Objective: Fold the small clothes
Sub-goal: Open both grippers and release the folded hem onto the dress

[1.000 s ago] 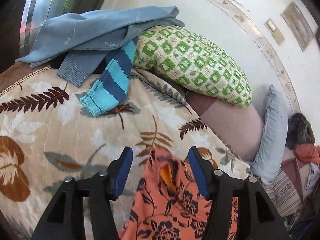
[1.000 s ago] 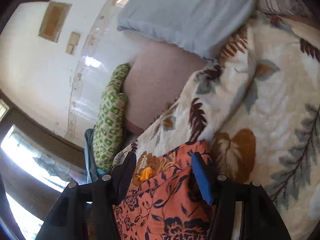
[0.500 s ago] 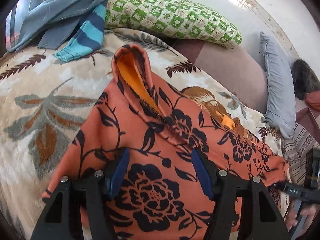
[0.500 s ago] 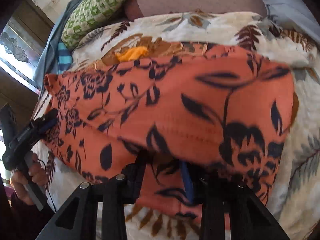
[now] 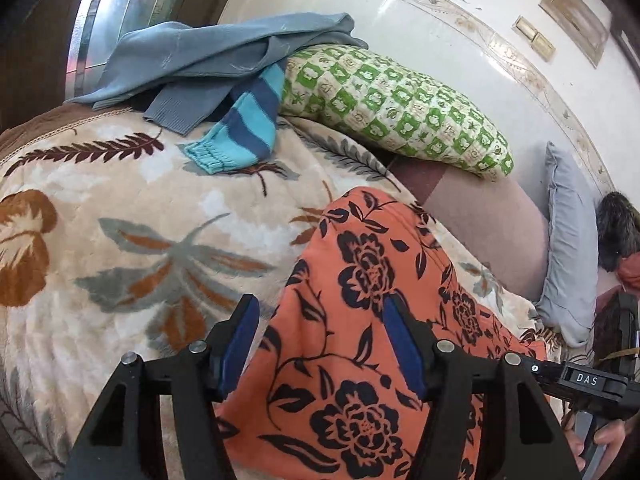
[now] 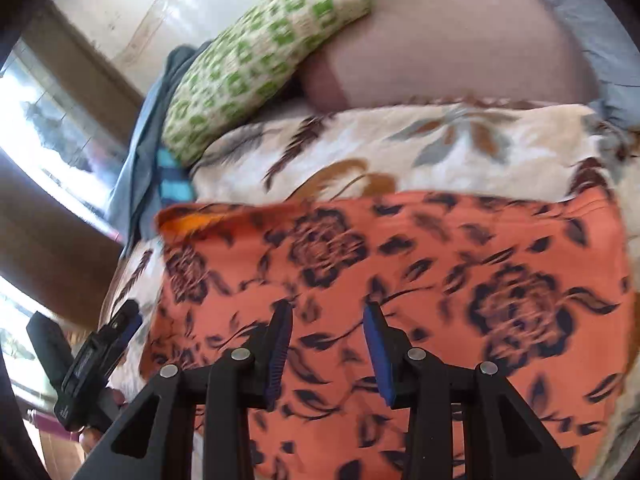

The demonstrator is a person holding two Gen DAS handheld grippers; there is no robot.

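My right view is blurred, and the garment runs off its lower edge. I see both the left claw and the right claw spread wide over that garment, gripping nothing.

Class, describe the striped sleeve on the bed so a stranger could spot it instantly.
Start at the leaf-print blanket covering the bed, then look to the green checked pillow. Beside it, under a grey-blue sweater, the striped sleeve pokes out, alone in having turquoise and navy bands.
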